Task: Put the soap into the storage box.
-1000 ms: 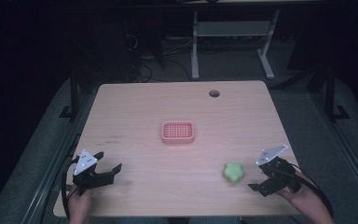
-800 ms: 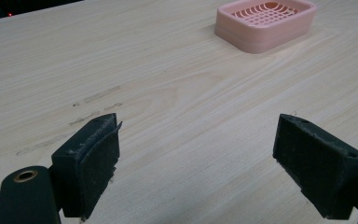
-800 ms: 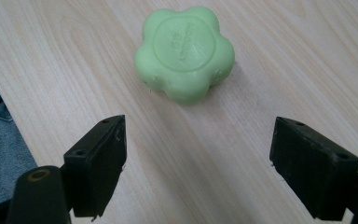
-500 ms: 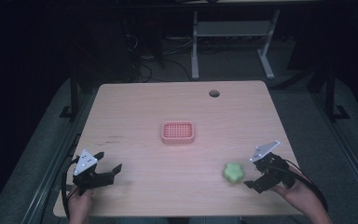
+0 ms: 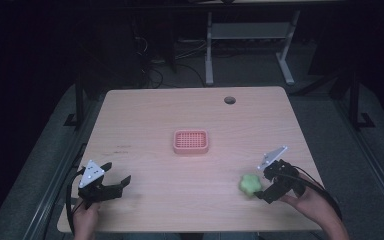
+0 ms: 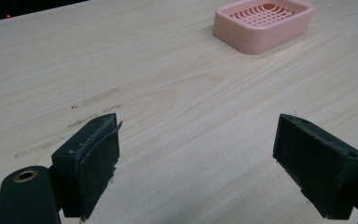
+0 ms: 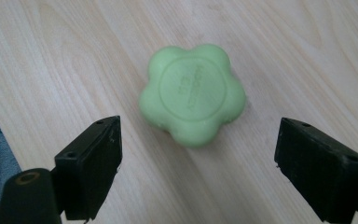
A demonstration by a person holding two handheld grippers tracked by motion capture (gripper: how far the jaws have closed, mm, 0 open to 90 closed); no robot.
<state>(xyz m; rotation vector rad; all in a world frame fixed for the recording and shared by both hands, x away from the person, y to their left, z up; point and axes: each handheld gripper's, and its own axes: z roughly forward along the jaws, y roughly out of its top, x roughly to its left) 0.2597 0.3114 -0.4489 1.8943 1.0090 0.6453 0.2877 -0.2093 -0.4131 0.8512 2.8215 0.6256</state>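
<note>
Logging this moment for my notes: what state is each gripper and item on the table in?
Right gripper: open, jaws apart near the soap, not touching it.
Left gripper: open, holding nothing, low over the table.
Green flower-shaped soap: lying flat on the table, ungripped.
Pink soap dish: upright, empty, mid-table.

The high view is dimly lit: the table (image 5: 145, 125) is evenly lit from above, while the surroundings are lost in near blackness. Little detail is resolved there, and the picture is soft and grainy. No glare is seen on the wood. In the right gripper view the light is brighter and warmer; the soap (image 7: 192, 94), ahead of the jaws and between them, is rendered sharply, with a soft shadow cast beneath its near edge. In the left gripper view the tray (image 6: 263, 23), far ahead of the jaws, is slightly soft, and the jaw edges are mildly blurred.
</note>
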